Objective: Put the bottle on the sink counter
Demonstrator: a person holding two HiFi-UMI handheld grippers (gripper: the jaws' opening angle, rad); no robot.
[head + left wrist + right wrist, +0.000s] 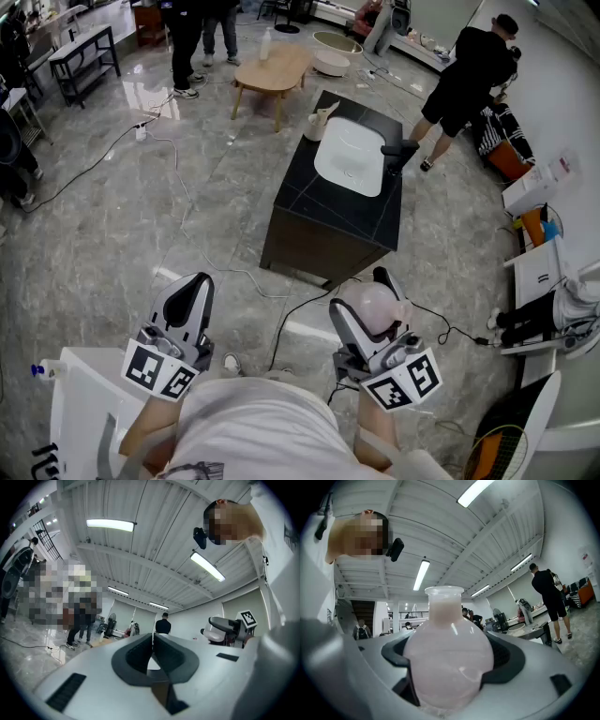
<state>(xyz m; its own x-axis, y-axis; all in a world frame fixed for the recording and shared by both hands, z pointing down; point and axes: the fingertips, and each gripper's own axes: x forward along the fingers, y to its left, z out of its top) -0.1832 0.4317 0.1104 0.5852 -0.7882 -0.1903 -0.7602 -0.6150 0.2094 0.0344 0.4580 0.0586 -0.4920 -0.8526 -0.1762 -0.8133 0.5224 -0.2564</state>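
A round, pale pink bottle (378, 307) with a narrow neck sits between the jaws of my right gripper (367, 300), which is shut on its wide belly. In the right gripper view the bottle (447, 660) fills the middle, neck pointing away, with both dark pads against its sides. My left gripper (192, 289) is held low at the left with its jaws shut and nothing between them (153, 639). The sink counter (319, 206), a black block with a white basin (352, 155) and a black tap (400, 150), stands on the floor well ahead of both grippers.
A beige object (322, 120) sits on the counter's far corner. A person in black (469, 75) bends just beyond the counter at the right. A wooden table (274, 67) and standing people are further back. Cables (234, 272) cross the floor. White furniture (80, 403) stands at lower left, shelves (544, 281) at the right.
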